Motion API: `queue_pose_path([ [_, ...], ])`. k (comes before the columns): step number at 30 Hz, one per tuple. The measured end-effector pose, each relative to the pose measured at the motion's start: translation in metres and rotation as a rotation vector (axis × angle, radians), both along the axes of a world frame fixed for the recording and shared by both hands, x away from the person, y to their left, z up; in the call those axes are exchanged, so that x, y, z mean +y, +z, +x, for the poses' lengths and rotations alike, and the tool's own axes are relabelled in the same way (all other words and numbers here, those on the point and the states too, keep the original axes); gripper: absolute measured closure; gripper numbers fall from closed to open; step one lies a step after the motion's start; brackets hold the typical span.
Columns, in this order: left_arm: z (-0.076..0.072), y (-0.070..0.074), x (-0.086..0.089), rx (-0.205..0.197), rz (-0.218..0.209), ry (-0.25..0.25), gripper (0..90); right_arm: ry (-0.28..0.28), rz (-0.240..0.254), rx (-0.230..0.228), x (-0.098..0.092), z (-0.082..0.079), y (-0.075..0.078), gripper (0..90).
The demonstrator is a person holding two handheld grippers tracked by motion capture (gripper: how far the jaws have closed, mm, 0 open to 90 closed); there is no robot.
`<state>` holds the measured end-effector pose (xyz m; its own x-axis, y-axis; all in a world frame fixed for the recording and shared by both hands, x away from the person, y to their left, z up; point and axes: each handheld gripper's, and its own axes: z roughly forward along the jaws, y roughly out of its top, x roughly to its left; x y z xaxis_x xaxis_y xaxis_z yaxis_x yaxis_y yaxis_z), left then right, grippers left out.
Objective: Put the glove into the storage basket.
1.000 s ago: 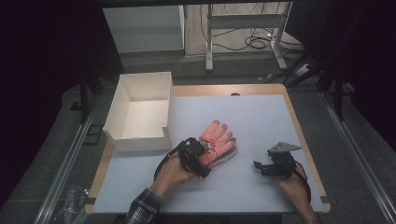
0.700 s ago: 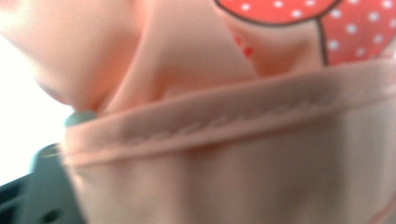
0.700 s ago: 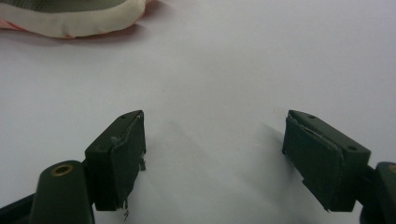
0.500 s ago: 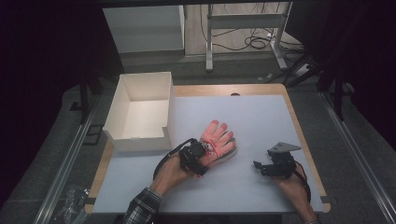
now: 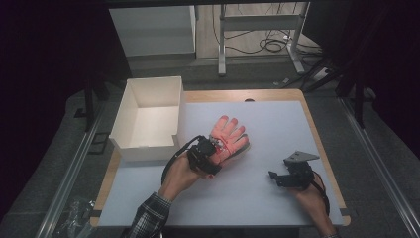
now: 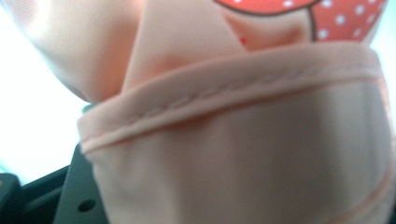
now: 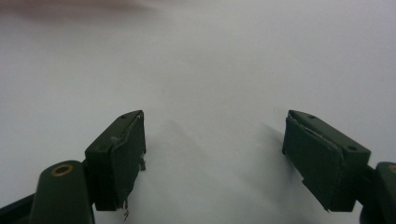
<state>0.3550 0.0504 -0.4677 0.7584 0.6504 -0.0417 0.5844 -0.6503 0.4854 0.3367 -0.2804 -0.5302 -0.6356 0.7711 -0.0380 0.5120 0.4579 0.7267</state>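
The left gripper (image 5: 210, 151) is clamped on the cuff of the pink glove (image 5: 229, 137) — in the left gripper view the hemmed edge of the cuff (image 6: 233, 93) bunches right up against the lens, folded over the jaws, with a patch of red dotted print above it. Its jaws have just been closing, and the fabric is between them. The rest of the glove lies flat on the white table (image 5: 277, 198), palm area and fingers spread. Its long axis runs away from the left gripper, up and slightly to the right in the high view, so the cuff is the near end and the fingertips the far end.

The white open box (image 5: 148, 119) stands just to the left of the glove at the table's left edge, its low side facing the glove. If the glove is to go there, the move is, I judge, a short lift and carry leftward.

The right gripper (image 5: 285, 177) rests well apart on the right half of the table, jaws spread with nothing between them — bare tabletop in its own view (image 7: 212, 154). The left hand is plainly the nearer.
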Motion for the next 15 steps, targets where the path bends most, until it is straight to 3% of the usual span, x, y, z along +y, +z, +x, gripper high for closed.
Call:
queue_pose_path([
  [8,0.016,0.03,0.001,-0.025,-0.006,0.038,37.8,0.001,0.001,0.001,0.0,0.0,0.0,21.5],
  [13,0.029,0.051,0.002,-0.033,-0.034,0.059,37.3,0.001,0.003,0.002,0.0,0.0,0.0,21.5],
  [15,0.034,0.059,0.004,-0.043,-0.022,0.061,37.3,0.001,0.003,0.002,0.0,0.0,0.0,21.5],
])
